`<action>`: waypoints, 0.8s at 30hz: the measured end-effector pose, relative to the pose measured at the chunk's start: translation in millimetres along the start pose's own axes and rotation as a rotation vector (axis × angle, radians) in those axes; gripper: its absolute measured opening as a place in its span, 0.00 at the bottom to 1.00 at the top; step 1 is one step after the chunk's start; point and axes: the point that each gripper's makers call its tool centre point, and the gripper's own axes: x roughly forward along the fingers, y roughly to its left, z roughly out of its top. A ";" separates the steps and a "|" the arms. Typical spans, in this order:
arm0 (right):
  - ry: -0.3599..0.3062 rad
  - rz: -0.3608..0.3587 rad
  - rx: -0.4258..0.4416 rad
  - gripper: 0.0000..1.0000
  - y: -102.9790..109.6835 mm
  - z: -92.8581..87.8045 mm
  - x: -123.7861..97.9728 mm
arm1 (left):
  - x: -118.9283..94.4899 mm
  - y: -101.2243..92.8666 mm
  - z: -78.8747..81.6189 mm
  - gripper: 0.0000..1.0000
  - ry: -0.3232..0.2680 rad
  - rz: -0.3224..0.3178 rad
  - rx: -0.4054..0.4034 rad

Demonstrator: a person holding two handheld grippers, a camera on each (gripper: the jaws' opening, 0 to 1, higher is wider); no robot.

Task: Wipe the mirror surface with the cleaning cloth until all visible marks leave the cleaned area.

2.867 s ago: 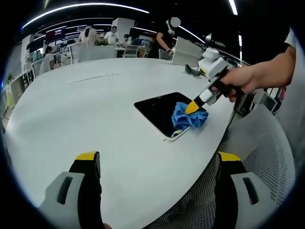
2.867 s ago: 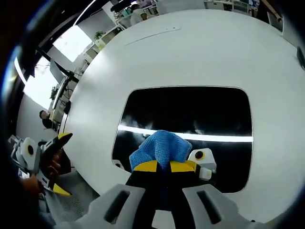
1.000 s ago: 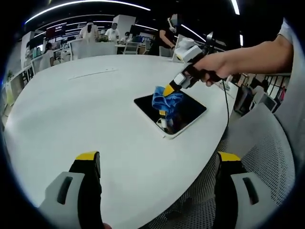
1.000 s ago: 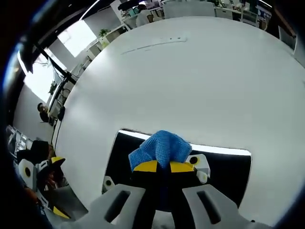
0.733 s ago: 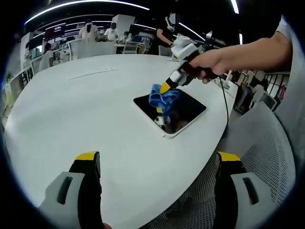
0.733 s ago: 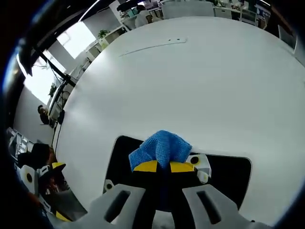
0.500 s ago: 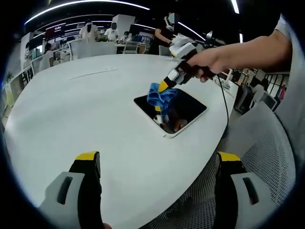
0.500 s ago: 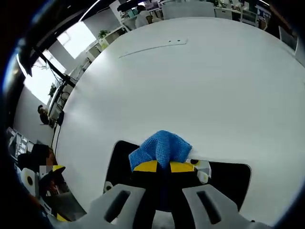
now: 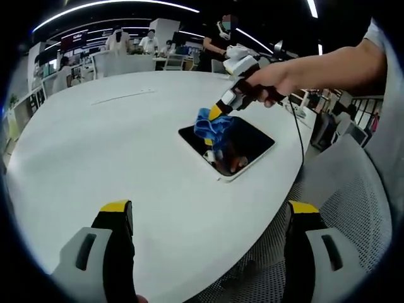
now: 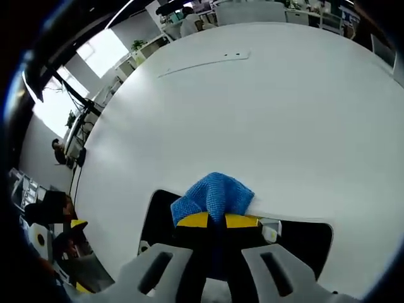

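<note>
**Cloth at the mirror's far edge, left gripper idle**

Left gripper view: your left gripper sits low at 6 o'clock with its jaws spread wide and nothing between them, held back over the near rim of the white table, probably so it stays out of the wiping path. The mirror lies flat at about 1 o'clock from the view's centre, close to the table's edge, dark and reflective in its pale frame. Your right gripper comes in from 2 o'clock, held in your hand and angled down so the blue cleaning cloth bears on the mirror's far left corner. A mesh chair stands at 4 o'clock. Whether any marks remain on the glass is too small to tell.

Right gripper view: your right gripper has its jaws pinching the cleaning cloth, which bunches out beyond the yellow tips at 6 o'clock. The mirror shows as a dark band along the bottom, with the cloth at its far border where glass meets table. That reads as the end of a stroke, so you would likely draw back across the glass.
</note>
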 end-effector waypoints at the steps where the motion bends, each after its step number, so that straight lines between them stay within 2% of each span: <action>1: 0.000 0.002 0.000 0.01 -0.2 0.0 -0.2 | 0.0 0.3 -0.3 0.99 0.000 0.001 -0.001; 9: -0.004 -0.001 -0.004 0.01 -2.9 -1.7 -3.8 | 0.0 0.8 -0.3 0.99 0.000 0.004 -0.002; 24: -0.007 -0.032 -0.001 0.01 -25.9 -4.6 -13.1 | -0.3 0.4 1.1 0.99 -0.003 0.005 -0.001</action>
